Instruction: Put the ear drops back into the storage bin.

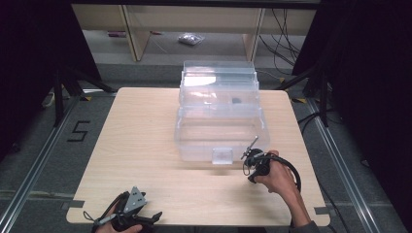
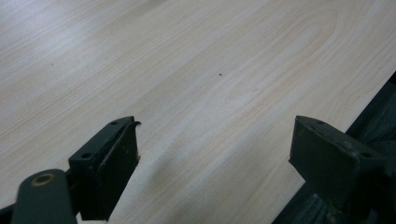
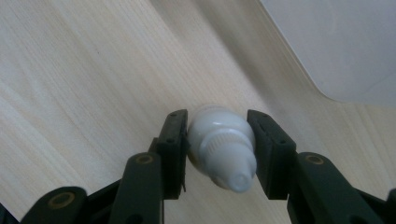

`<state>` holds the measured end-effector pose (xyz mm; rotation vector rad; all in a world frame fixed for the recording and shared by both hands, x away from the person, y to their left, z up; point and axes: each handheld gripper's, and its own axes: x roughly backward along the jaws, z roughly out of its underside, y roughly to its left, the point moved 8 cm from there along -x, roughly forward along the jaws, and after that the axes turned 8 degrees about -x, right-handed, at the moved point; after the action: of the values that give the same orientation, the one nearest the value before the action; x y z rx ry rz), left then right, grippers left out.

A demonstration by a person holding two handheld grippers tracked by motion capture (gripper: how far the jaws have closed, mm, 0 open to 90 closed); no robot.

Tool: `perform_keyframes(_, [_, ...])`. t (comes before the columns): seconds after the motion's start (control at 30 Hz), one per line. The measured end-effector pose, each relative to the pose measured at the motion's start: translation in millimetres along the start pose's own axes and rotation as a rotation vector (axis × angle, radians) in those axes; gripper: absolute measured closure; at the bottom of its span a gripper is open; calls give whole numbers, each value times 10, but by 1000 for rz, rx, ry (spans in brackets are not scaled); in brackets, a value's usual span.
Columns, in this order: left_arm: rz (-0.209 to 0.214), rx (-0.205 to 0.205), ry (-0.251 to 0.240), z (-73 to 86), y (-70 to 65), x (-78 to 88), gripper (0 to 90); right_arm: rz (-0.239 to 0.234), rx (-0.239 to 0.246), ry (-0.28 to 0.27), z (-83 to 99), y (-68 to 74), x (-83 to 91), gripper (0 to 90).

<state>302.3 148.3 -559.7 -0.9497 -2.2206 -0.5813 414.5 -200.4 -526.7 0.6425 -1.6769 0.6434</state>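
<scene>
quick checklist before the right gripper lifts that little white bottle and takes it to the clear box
1. Right gripper shut on the white bottle, a pad on each side: ok.
2. Grip centred: jaws hold its ribbed neck, nozzle toward the camera: ok.
3. Clear box beside the right gripper on the table: ok.
4. Box lid up: seems so, cannot tell for sure.
5. Left gripper open, over bare table near the edge: ok.

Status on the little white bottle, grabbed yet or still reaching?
Done: right gripper is shut on the small white bottle, pads on both sides, at the table by the clear box. In hand: that grip only; left gripper is open over bare wood. Left: lifting the bottle, probably towards the box.
</scene>
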Motion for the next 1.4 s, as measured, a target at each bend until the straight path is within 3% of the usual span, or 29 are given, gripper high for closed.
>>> perform_keyframes(0.03, [2,4,-4,-2,-5,-2,148,6,18,-9,-2,-31,2,601])
perform_keyframes(0.07, [3,5,-5,-4,-5,-1,149,-10,-16,-13,-7,11,25,601])
perform_keyframes(0.1, [2,5,-5,-5,-2,-1,148,6,1,-10,-3,-13,49,601])
perform_keyframes(0.13, [0,2,-3,-3,3,1,149,6,-25,1,2,9,73,602])
perform_keyframes(0.17, [-1,-2,0,0,5,2,149,1,21,-17,-17,-11,78,601])
perform_keyframes(0.2, [-1,1,-3,-2,2,0,149,-16,-19,-13,-15,37,116,602])
perform_keyframes(0.27, [3,6,-6,-6,-3,0,149,-11,-27,-7,-10,39,161,601])
perform_keyframes(0.3, [1,5,-5,-5,-3,-1,149,-21,12,-21,-32,26,177,602])
perform_keyframes(0.33, [1,5,-5,-4,-6,-2,149,-25,16,-26,-36,25,198,602])
perform_keyframes(0.53, [1,5,-5,-4,-3,-2,149,-29,-7,-26,-63,15,320,602])
perform_keyframes(0.7, [2,4,-5,-4,-3,-1,148,-34,14,-23,-91,-23,411,602])
perform_keyframes(0.9, [5,4,-5,-5,-2,1,149,-44,4,-28,-116,-6,517,602])
perform_keyframes(0.97, [1,4,-5,-4,0,0,148,-43,35,-38,-146,-31,556,602])
perform_keyframes(1.4, [0,0,2,2,11,2,149,-59,21,-54,-267,-54,838,602])
